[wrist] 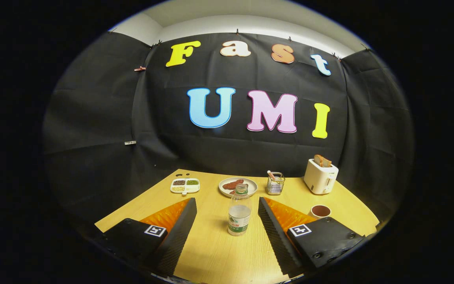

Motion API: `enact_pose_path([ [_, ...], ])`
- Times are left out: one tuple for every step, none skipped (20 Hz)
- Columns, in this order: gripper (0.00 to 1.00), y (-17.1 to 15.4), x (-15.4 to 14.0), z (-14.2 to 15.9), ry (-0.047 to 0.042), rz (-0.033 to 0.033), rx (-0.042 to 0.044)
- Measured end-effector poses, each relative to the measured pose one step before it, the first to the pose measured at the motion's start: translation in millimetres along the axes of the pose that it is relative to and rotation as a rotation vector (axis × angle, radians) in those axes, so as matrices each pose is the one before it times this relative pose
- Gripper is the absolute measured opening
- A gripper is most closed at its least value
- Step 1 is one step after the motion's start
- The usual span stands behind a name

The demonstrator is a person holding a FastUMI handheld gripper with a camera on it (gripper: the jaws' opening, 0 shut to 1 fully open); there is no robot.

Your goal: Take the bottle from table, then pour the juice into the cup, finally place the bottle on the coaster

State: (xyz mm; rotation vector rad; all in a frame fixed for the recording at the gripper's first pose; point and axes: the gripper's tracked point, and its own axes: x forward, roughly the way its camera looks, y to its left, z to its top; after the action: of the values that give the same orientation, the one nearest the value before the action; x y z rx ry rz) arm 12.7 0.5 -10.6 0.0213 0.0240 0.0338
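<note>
A clear plastic bottle with no cap stands upright on the wooden table, a little liquid in its lower part. It is just ahead of my fingers and centred in the gap between them. My gripper is open wide and touches nothing. A brown-lined cup sits to the right, beyond the right finger. I cannot make out a coaster.
Behind the bottle lies a plate with sausage. A divided snack dish sits at the back left, a wire holder at the back, and a white toaster with bread at the back right.
</note>
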Motion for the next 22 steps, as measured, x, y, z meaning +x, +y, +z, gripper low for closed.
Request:
enact_pose_path([
  [0.97,-0.15,1.69,-1.58,-0.00029,-0.00202,0.00307],
  [0.97,-0.05,1.47,-1.81,-0.00064,-0.00115,0.00693],
  [0.97,0.43,2.13,-3.82,-0.00172,0.00136,0.01365],
  [0.97,1.81,3.09,-4.1,0.00309,0.00112,0.01317],
  [0.97,-0.97,2.84,-4.66,0.00506,-0.00468,0.00613],
  [0.97,-2.75,3.68,-3.17,0.00574,-0.01134,0.00002],
  [0.97,-2.94,3.87,-2.9,0.00261,-0.01136,-0.00197],
  [0.97,-2.66,4.97,-2.95,0.00468,-0.0135,-0.0002],
  [0.97,-1.62,4.82,-2.32,0.0022,-0.01052,0.00237],
  [0.97,-1.73,6.2,-2.84,0.00543,-0.01218,0.00373],
  [0.97,-1.06,6.1,-5.02,0.00879,-0.01274,0.00566],
  [0.97,-0.13,5.29,-2.71,0.0041,-0.00928,0.00557],
  [0.97,-1.01,5.48,-3.3,0.00263,-0.0123,0.00778],
  [0.97,-0.09,5.77,-2.23,-0.00119,-0.01387,0.00856],
  [0.97,0.84,5.46,-3.77,0.00171,-0.0124,0.0077],
  [0.97,0.61,6.83,-5.76,0.00904,-0.01313,0.0059],
  [0.97,2.6,6.59,-7.0,0.00565,-0.01241,0.00393],
  [0.97,0.83,5.3,-3.24,0.00159,-0.01095,-0.0004],
  [0.97,0.0,5.26,-3.21,0.00141,-0.013,-0.00074],
  [0.97,0.57,5.35,-3.45,-0.00302,-0.0099,-0.00026],
  [0.97,-0.38,5.49,-4.03,0.00213,-0.0129,-0.00107],
  [0.97,-1.74,5.56,-4.13,0.00326,-0.01734,0.00121],
])
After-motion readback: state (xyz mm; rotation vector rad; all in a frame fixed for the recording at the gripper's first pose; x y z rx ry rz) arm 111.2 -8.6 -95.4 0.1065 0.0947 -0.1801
